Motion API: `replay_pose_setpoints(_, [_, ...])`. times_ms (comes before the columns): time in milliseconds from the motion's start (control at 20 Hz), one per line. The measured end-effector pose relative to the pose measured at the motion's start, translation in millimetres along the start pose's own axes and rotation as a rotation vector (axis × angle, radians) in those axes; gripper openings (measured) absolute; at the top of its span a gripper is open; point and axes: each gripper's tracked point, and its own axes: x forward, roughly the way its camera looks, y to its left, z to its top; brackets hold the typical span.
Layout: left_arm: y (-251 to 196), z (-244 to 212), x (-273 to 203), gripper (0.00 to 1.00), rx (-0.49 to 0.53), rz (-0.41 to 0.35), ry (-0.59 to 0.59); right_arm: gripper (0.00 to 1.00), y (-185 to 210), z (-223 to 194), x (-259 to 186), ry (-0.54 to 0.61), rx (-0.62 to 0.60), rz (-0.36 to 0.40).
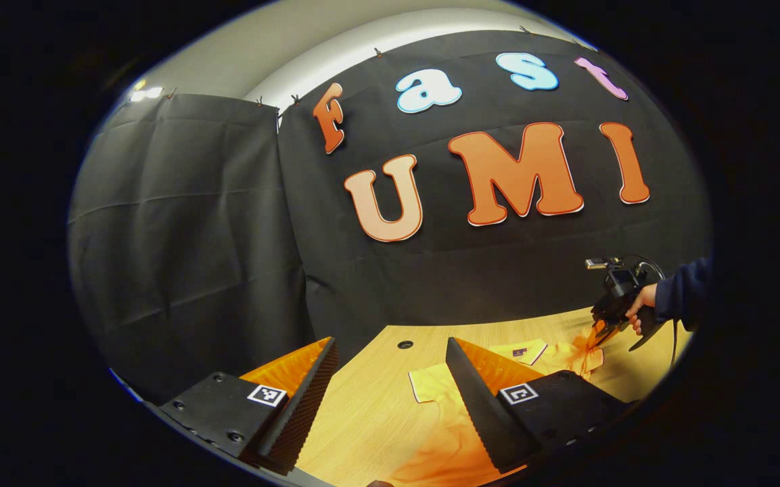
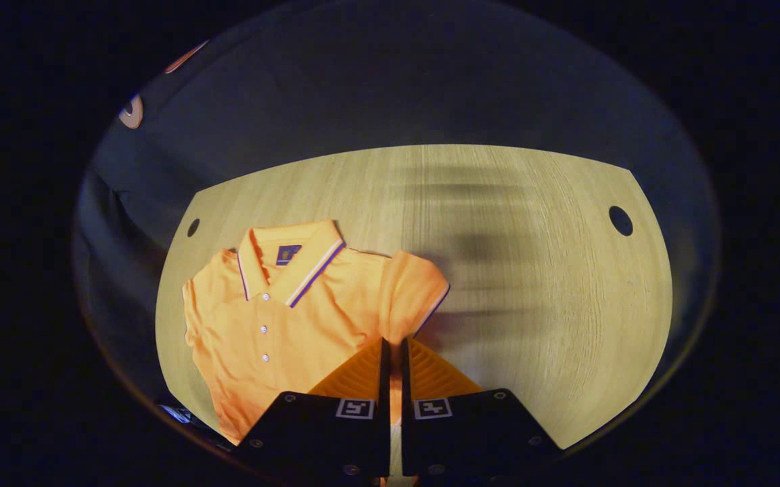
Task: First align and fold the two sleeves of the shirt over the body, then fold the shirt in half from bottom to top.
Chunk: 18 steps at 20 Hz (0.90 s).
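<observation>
In the left gripper view, the left hand-held gripper sits low over the wooden surface, its two fingers spread well apart with nothing between them. Between and beyond those fingers lies the orange shirt, spread on the surface; a pale-edged sleeve cuff shows just left of the right-side finger, and the collar with its small dark label lies farther back. A round hole is cut in the surface near its far edge. At the far right of this view, a hand in a dark sleeve holds the right hand-held gripper down at a bunched part of the shirt; at this distance the exact contact appears to be a pinch on the fabric, but the fingertips are too small to confirm this. In the right gripper view, the shirt lies on the left half of the surface, front side up, collar toward the far edge, with a buttoned placket running down the chest. The right short sleeve lies out to the right of the body. The right hand-held gripper's fingers are closed almost together, clamped on the fabric at the base of that sleeve. To the right, the bare surface carries a second round hole.
</observation>
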Motion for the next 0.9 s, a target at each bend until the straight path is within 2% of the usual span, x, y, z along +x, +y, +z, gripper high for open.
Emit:
replay_pose_setpoints(150, [3.5,-4.0,-6.1,1.00,0.004,0.011,0.003,0.07,21.8,3.1,-3.5,0.003,-0.034,0.038])
replay_pose_setpoints(350, [11.1,-9.9,-9.9,0.98,0.003,0.037,0.016,0.07,45.5,3.3,-3.2,0.005,-0.014,0.086])
replay_pose_setpoints(550, [17.4,-15.1,-15.6,0.98,-0.003,0.058,0.025,0.19,85.4,1.5,-9.1,0.020,-0.001,0.236])
replay_pose_setpoints(600, [19.0,-14.7,-16.8,0.98,-0.004,0.064,0.026,0.28,88.8,2.3,-11.6,0.017,-0.006,0.253])
replay_pose_setpoints(650, [21.2,-14.8,-17.1,0.98,-0.006,0.071,0.026,0.20,89.0,3.1,-11.6,0.010,-0.013,0.256])
replay_pose_setpoints(700, [22.3,-16.9,-17.5,0.98,-0.009,0.075,0.029,0.37,88.8,3.2,-11.7,0.004,-0.021,0.253])
replay_pose_setpoints(750, [23.3,-17.3,-17.7,0.98,-0.012,0.079,0.032,0.40,89.3,4.0,-12.0,-0.001,-0.030,0.254])
replay_pose_setpoints(850, [24.0,-19.1,-16.6,1.00,-0.024,0.079,0.038,0.51,86.0,4.4,-16.2,-0.021,-0.055,0.244])
replay_pose_setpoints(900, [24.4,-21.1,-14.6,0.98,-0.036,0.077,0.042,0.60,83.3,5.2,-19.9,-0.041,-0.064,0.237])
